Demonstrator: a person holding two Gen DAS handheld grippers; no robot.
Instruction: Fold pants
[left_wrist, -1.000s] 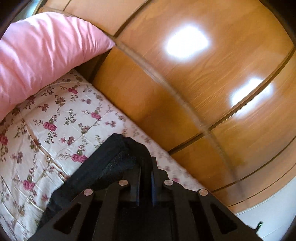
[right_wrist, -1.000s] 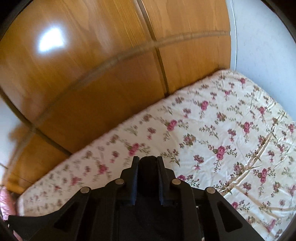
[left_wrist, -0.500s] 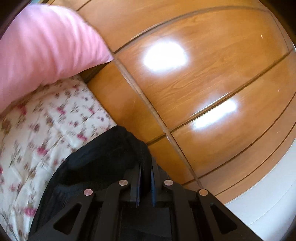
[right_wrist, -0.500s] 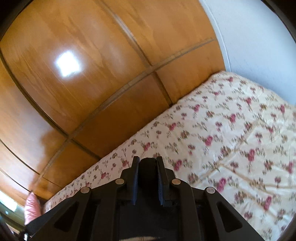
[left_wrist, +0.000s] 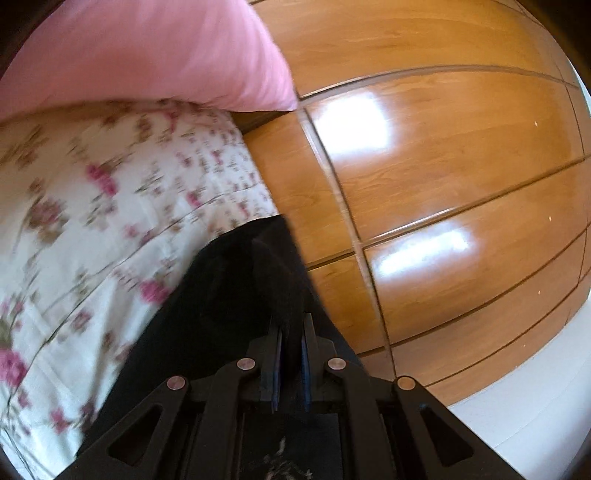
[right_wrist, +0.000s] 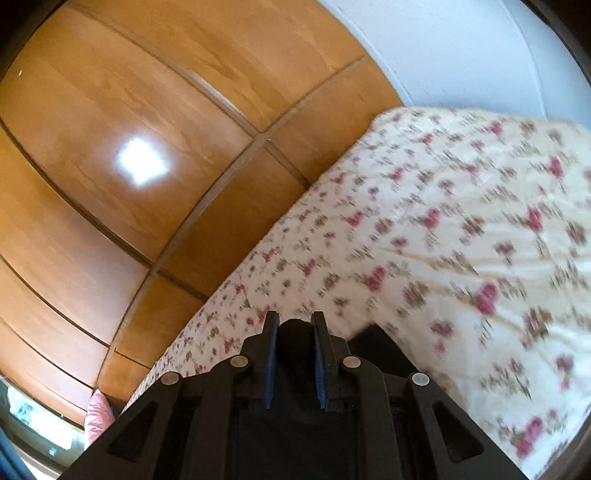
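Left wrist view has the black pants bunched right in front of the lens, a thick fold of the cloth pinched between the pressed-together jaws of the left gripper and the rest draping down to the left over the bed. Over on the right wrist view, the right gripper is clamped on another wad of the same dark fabric, with a corner poking out just right of the jaws. So both ends are held and the garment is up off the flowered sheet, as far as I can tell.

What's different from a second ago: both views have swung a lot. The pink pillow now fills way more of the left view and sits closer, the sheet is smeared with motion blur, and the wooden wardrobe panels have rotated across both pictures. Grip hasn't changed on either side, same pinch throughout.

My read is that this is mid-carry, swinging the pants across the bed to lay one half over the other or to spread them flat first. Nothing is set down yet, so the fold itself isn't made.
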